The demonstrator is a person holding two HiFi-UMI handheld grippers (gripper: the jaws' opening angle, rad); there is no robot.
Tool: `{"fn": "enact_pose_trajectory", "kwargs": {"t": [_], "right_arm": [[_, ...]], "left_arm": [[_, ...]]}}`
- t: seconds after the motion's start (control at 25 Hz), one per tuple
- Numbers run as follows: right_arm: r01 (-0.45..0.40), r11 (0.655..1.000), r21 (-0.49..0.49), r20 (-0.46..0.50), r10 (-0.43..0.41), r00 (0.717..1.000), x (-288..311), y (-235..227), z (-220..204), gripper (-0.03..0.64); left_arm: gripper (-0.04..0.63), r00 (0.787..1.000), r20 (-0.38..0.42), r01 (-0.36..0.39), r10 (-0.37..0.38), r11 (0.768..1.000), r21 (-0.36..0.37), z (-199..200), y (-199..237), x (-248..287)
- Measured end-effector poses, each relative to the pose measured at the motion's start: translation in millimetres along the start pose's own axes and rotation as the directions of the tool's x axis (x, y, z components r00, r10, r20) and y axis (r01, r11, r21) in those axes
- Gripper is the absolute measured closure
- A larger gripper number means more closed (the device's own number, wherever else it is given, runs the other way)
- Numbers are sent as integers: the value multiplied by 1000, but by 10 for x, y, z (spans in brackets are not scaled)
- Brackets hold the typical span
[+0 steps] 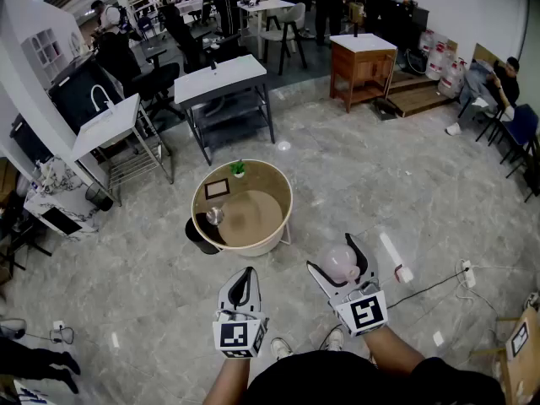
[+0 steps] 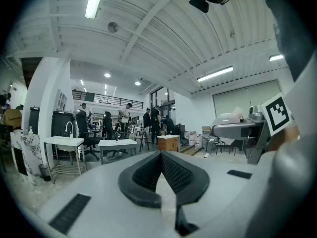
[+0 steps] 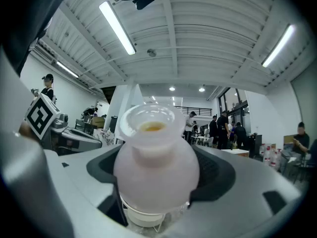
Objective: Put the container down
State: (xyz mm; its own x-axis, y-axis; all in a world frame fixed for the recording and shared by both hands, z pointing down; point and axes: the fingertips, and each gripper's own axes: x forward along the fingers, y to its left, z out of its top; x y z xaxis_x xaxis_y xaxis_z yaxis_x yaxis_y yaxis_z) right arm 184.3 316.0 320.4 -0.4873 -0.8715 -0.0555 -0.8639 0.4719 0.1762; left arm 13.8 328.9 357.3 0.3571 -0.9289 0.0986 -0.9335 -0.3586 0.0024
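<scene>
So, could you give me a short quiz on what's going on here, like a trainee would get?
1. True or false: the left hand-held gripper has its jaws together with nothing between them.
2. What holds the pale container? A) the left hand-held gripper B) the right hand-held gripper C) neither
3. Fill in: the small green plant stands on the ____.

Key: 1 true; 2 B; 3 round table.
</scene>
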Motion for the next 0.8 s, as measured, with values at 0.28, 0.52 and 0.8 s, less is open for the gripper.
{"fn": "enact_pose_trajectory", "kwargs": {"t": [0.28, 0.52, 0.8], "right_arm": [[-1, 1000, 9, 9, 1, 1000, 74, 198, 55, 212], [16, 1000, 21, 47, -17, 999, 102, 388, 192, 212], [42, 998, 43, 71, -45, 996, 206, 614, 288, 212]], "left_arm": [[601, 1000, 4, 22, -22, 999, -25, -58, 119, -79], [601, 999, -5, 53, -53, 998, -34, -108, 259, -162], [601, 997, 6, 77, -77, 997, -20, -123, 528, -270]]}}
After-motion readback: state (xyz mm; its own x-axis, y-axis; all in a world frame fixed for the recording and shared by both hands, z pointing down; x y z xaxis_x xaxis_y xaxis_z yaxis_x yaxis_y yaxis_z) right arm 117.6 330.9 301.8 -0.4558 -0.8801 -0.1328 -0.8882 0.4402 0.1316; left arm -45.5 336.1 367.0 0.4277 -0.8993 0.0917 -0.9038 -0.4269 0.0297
